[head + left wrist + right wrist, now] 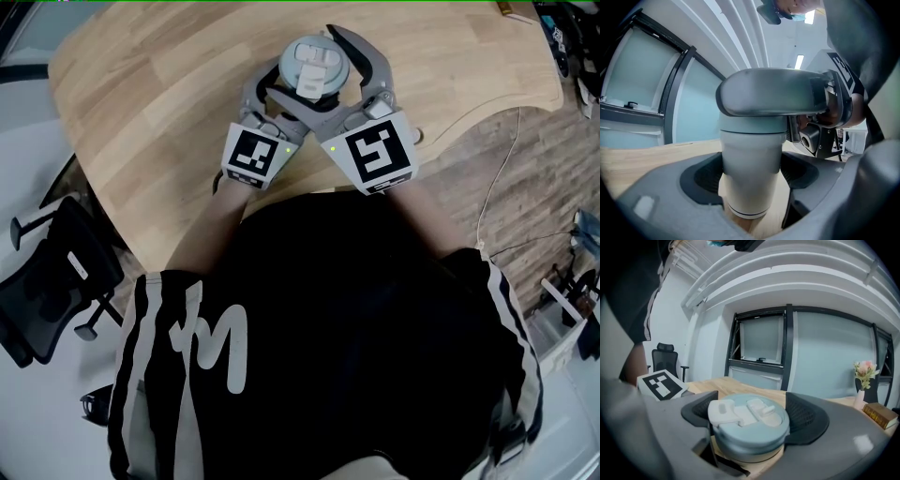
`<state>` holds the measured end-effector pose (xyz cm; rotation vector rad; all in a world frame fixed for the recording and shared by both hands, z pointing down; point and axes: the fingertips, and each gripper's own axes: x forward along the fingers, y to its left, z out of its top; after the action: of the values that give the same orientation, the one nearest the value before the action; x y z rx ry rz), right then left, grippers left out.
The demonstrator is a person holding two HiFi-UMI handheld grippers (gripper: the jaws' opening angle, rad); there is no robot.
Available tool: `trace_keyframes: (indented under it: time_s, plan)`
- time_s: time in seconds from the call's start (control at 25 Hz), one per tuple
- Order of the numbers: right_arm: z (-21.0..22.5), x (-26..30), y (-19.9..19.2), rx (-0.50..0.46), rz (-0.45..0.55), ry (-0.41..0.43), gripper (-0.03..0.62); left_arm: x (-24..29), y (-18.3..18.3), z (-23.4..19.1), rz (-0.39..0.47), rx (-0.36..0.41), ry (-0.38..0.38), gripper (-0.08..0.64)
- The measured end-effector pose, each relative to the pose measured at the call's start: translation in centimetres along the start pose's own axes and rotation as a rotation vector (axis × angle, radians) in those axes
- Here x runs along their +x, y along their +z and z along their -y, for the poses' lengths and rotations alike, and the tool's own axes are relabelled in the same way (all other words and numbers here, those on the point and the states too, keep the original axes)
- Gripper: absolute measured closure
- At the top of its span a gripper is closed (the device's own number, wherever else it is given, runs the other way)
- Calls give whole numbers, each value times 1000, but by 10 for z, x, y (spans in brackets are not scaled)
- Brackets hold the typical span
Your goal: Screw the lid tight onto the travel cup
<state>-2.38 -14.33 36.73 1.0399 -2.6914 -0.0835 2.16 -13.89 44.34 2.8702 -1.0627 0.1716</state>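
The travel cup (316, 67) stands upright on the wooden worktop (159, 84), near the edge closest to the person and midway between the two tools. The lid (317, 62), pale blue-grey with a white flip tab on top, is seated on the cup. The left tool (752, 180) is closed on the travel cup below the lid. Its jaws stand wide, one on each side of the white body (751, 150), with the dark ribbed pads (707, 176) against the wall and no gap visible on either side. The cup base rests on the worktop between the jaws. The right tool (751, 413) is closed on the lid (749, 430). One pad (806, 417) bears on the rim at the right. The opposite pad meets the rim beside the flip tab (723, 411). In the head view both tools approach from the person's side at a shallow angle and converge on the cup, the right tool sitting higher, at lid level. Their marker cubes (373, 153) lie side by side just short of the cup. The left tool's cube (661, 383) also shows in the right gripper view. Background items in that view include an office chair (665, 355) at the left. A small vase of flowers (863, 376) and a book (880, 414) stand on the worktop at the far right, well apart from the cup.
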Motion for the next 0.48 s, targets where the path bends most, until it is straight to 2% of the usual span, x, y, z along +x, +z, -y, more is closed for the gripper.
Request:
trace_keyframes:
  time_s: [0.48]
  plan:
    - [5, 1, -1, 26, -44, -158, 150, 2, 1, 2, 0, -3, 2, 172]
